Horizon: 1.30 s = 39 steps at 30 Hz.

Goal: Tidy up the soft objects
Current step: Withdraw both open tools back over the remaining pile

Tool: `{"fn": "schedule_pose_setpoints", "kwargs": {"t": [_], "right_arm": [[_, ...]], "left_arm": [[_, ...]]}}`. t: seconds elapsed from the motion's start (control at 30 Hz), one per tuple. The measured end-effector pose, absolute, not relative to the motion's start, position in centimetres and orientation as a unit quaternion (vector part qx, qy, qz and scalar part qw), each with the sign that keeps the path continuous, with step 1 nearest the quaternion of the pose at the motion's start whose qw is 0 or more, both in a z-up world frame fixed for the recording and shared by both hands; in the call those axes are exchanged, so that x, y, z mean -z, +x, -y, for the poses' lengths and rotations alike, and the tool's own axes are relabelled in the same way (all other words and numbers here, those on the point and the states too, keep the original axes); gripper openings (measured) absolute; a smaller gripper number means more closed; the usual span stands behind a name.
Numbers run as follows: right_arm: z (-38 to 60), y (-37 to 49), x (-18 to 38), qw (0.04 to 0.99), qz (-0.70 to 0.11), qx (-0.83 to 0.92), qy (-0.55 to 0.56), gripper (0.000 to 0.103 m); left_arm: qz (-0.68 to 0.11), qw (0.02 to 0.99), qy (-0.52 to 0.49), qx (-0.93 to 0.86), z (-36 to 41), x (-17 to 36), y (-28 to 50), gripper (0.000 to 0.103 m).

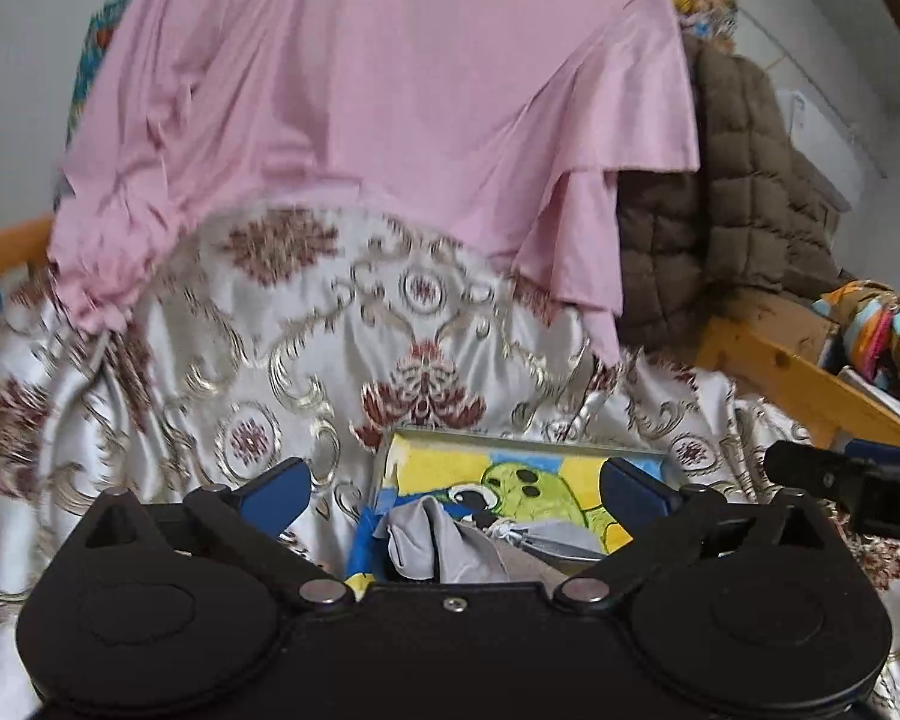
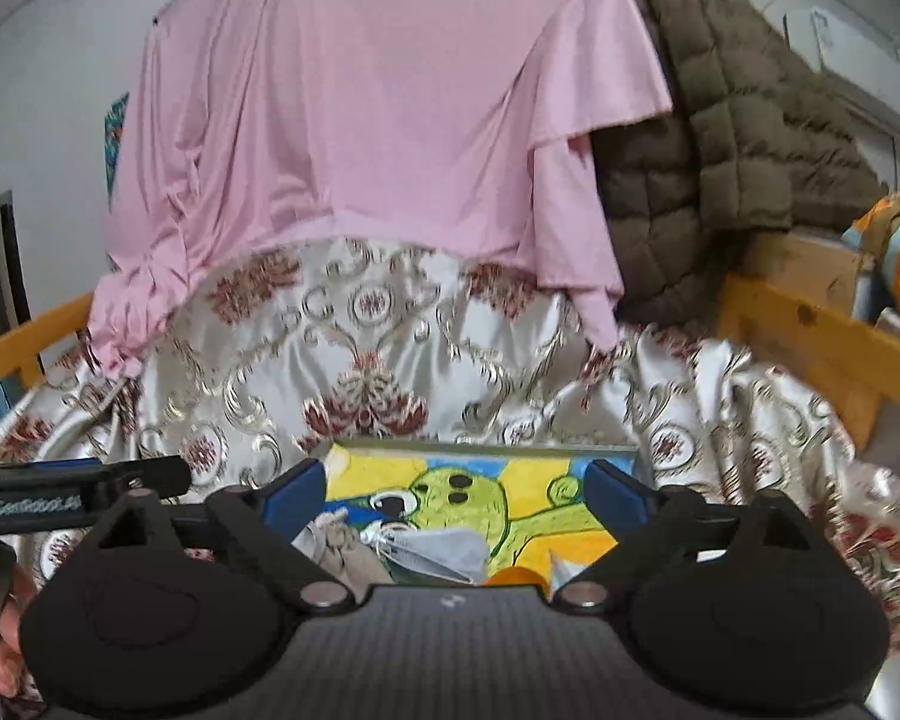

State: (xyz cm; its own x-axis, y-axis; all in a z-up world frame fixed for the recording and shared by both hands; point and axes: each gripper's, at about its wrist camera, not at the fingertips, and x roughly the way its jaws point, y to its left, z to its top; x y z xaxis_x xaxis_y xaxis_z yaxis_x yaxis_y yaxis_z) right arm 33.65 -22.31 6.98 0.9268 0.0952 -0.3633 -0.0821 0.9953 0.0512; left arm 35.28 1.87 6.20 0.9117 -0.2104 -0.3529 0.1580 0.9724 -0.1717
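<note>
Left fingers [image 1: 457,489] spread wide, nothing between them. Right fingers [image 2: 457,489] likewise wide and empty. Side by side, both aimed across a tin [image 1: 510,468] with a cartoon lid or lining, grey cloth [image 1: 432,546] bunched inside it. In the right view, the same tin [image 2: 480,480] with a beige bit, a grey mask-like piece [image 2: 444,546] and something orange at its near edge; hard to tell exactly what.

Beyond the tin, a patterned satin spread [image 1: 270,330] covering the bed. Further back, a pink sheet [image 1: 360,90] draped over something tall and hanging down onto the spread, its lower corners loose and rumpled. In the right view the pink sheet [image 2: 360,90] hangs the same way, well apart from both pairs of fingers. Beside it, a brown quilted coat [image 1: 744,180] heaped against the wooden bed frame [image 1: 780,360]. Bright striped fabric [image 1: 888,336] at far right.

Step in hand, by the look of it: the sheet just let go, hands free, choosing the next soft item. Next move likely calls for reaching to either the sheet's hanging corners with both pairs of fingers, or the coat, then closing on a firm fold rather than a thin edge.
</note>
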Motion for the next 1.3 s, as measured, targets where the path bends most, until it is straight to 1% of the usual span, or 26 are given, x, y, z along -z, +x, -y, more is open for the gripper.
{"fn": "schedule_pose_setpoints", "kwargs": {"t": [0.13, 0.33, 0.53, 0.83, 1.0, 1.3], "right_arm": [[22.9, 30.4, -8.7, 0.985, -0.165, -0.052, 0.022, 0.102], [23.3, 25.3, -10.2, 0.987, -0.147, -0.056, 0.025, 0.103], [23.5, 20.6, -10.7, 0.989, -0.133, -0.054, 0.03, 0.103], [23.6, 14.2, -9.0, 0.989, -0.135, -0.035, 0.045, 0.103], [23.8, 11.5, -7.6, 0.99, -0.136, -0.018, 0.037, 0.103], [23.0, 8.1, -3.6, 0.986, -0.164, -0.013, 0.033, 0.103]], "left_arm": [[-0.172, 0.978, -0.064, 0.098, -1.9, -7.7, 31.2, 0.102], [-0.139, 0.984, -0.049, 0.098, -1.8, -9.4, 25.2, 0.102], [-0.133, 0.985, -0.042, 0.101, -1.9, -9.3, 20.2, 0.102], [-0.166, 0.979, -0.006, 0.116, -1.7, -7.1, 15.2, 0.102], [-0.174, 0.978, -0.007, 0.115, -2.2, -6.6, 13.5, 0.102], [-0.232, 0.968, 0.003, 0.09, -2.9, -5.0, 11.6, 0.102]]}}
